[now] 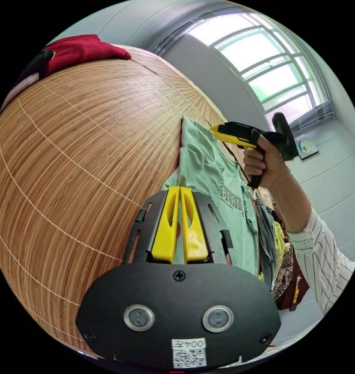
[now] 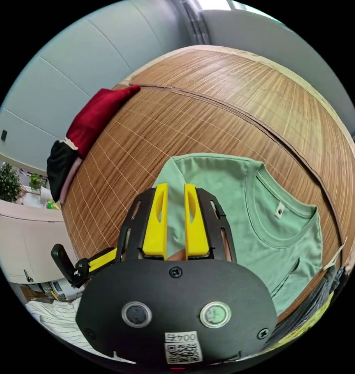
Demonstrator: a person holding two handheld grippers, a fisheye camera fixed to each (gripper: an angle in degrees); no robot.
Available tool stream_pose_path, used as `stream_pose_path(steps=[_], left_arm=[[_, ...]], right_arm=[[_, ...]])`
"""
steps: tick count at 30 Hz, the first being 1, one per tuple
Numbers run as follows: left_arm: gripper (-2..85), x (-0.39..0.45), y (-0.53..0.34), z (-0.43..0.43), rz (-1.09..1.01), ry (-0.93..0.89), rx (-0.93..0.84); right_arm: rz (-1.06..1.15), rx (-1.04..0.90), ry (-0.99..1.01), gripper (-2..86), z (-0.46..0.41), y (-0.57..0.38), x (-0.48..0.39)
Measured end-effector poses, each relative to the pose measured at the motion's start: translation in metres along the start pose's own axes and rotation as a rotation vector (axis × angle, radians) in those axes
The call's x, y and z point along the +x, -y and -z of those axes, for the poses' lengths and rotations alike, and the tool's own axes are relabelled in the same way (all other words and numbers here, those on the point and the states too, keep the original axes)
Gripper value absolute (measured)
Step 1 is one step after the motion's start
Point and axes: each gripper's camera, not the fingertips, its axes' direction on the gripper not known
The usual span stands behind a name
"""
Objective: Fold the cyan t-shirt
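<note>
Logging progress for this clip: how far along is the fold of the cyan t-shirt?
Early stage. Done: the cyan t-shirt lies spread on the bamboo mat, collar and front visible, no fold showing. In hand: the left gripper looks shut on the shirt's edge; the right gripper hangs open above the shirt. Left: every fold.

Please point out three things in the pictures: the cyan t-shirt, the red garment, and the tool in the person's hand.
cyan t-shirt (image 2: 224,183): right gripper view, plain cloth beside the collar.
red garment (image 1: 82,48): left gripper view, middle of the folded cloth.
right tool (image 1: 215,129): left gripper view, between its yellow tips.
</note>
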Motion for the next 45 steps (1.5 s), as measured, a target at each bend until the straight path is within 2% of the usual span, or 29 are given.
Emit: stream_pose_path(steps=[7, 13, 20, 24, 27, 29, 31, 40, 44, 45], left_arm=[[0.2, -0.001, 0.002, 0.004, 0.004, -0.027, -0.012], [0.2, 0.002, -0.001, 0.007, 0.005, -0.026, -0.010], [0.1, 0.005, -0.007, 0.008, 0.012, -0.031, -0.010], [0.1, 0.009, -0.013, 0.007, 0.014, -0.033, -0.010], [0.2, 0.011, -0.017, 0.007, 0.015, -0.035, -0.011], [0.1, 0.013, -0.020, 0.007, 0.015, -0.035, -0.011], [0.2, 0.015, -0.025, 0.006, 0.015, -0.034, -0.011], [0.2, 0.027, -0.045, 0.002, 0.012, -0.022, -0.010], [0.4, 0.031, -0.054, -0.001, 0.014, -0.023, -0.013], [0.5, 0.033, -0.058, -0.001, 0.015, -0.026, -0.012]], right_arm=[[0.158, -0.226, -0.321, 8.4, -0.055, 0.074, -0.069], [0.134, -0.313, -0.419, 2.9, -0.073, 0.086, -0.077], [-0.003, -0.208, -0.257, 2.7, -0.063, 0.086, -0.054], [0.012, -0.181, -0.186, 4.3, -0.048, 0.073, -0.042], [0.041, -0.071, -0.122, 4.6, -0.013, 0.055, -0.030], [0.042, 0.112, -0.081, 3.4, 0.023, 0.030, -0.017], [0.061, 0.182, -0.024, 2.4, 0.039, 0.011, -0.007], [0.110, 0.008, -0.085, -0.8, -0.013, -0.075, -0.007], [0.114, 0.317, -0.118, -0.8, 0.045, -0.137, -0.010], [0.117, 0.332, -0.106, -0.8, 0.053, -0.148, -0.008]])
